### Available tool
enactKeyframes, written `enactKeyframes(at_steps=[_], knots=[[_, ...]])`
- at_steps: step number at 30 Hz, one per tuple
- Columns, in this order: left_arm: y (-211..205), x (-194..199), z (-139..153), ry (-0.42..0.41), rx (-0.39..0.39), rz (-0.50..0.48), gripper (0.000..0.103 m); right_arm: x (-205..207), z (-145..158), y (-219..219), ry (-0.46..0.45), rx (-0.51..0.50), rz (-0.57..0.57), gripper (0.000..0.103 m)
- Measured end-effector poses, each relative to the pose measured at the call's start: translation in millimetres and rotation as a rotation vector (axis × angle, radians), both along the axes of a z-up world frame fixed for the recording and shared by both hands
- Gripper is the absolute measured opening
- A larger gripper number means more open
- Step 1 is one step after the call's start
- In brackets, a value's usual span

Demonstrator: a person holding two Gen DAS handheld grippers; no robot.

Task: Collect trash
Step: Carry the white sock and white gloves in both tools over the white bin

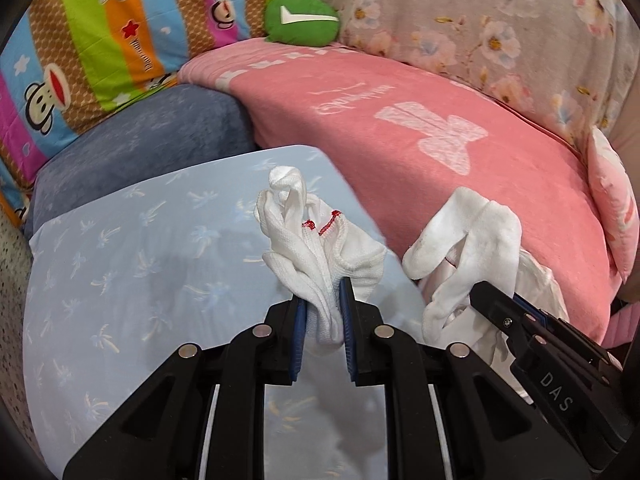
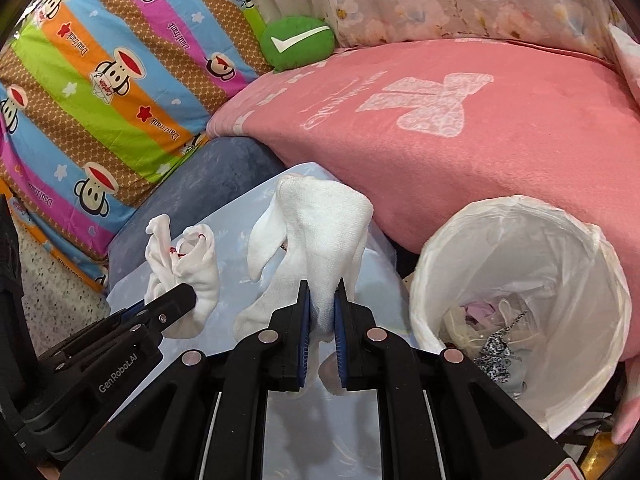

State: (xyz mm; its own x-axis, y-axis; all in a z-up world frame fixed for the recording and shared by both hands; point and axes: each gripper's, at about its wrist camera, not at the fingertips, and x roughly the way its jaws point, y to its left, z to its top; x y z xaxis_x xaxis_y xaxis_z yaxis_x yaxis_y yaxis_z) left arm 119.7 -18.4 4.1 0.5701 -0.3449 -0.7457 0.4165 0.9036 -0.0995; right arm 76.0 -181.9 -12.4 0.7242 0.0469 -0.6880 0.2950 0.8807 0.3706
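My left gripper is shut on a crumpled white knit glove with red trim, held up over a light-blue cushion. To its right, my right gripper clamps a second white glove. In the right wrist view that gripper is shut on the plain white glove, whose fingers hang loose. My left gripper shows at the lower left with the red-trimmed glove. A bin lined with a white bag stands to the right of both gloves, with scraps of trash at its bottom.
A pink blanket covers the bed behind the bin. A dark blue cushion lies behind the light-blue one. A striped monkey-print quilt, a green check-mark cushion and a floral quilt are piled at the back.
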Motion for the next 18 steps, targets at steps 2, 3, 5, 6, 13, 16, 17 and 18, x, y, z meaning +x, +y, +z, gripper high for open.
enactKeyframes(at_steps=[2, 3, 5, 6, 13, 16, 17, 18], knots=[[-13, -7, 2, -0.008, 0.004, -0.027, 0.016, -12, 2, -13, -0.008, 0.000, -0.024, 0.011], [-18, -10, 3, -0.010, 0.004, -0.037, 0.016, -16, 3, -19, -0.011, -0.001, -0.034, 0.011], [-29, -15, 4, -0.013, 0.005, -0.060, 0.016, -25, 4, -30, -0.016, -0.002, -0.057, 0.011], [-36, -19, 5, -0.015, 0.006, -0.075, 0.016, -30, 4, -37, -0.018, -0.002, -0.069, 0.011], [-72, -35, 8, -0.018, 0.016, -0.158, 0.017, -59, 0, -76, -0.023, 0.006, -0.148, 0.011], [-87, -39, 7, -0.014, 0.017, -0.187, 0.018, -69, -2, -86, -0.023, 0.004, -0.174, 0.011], [-91, -40, 7, -0.012, 0.016, -0.195, 0.018, -72, -3, -90, -0.020, -0.001, -0.184, 0.011], [-95, -41, 7, -0.008, 0.015, -0.204, 0.018, -75, -4, -94, -0.018, -0.007, -0.195, 0.011]])
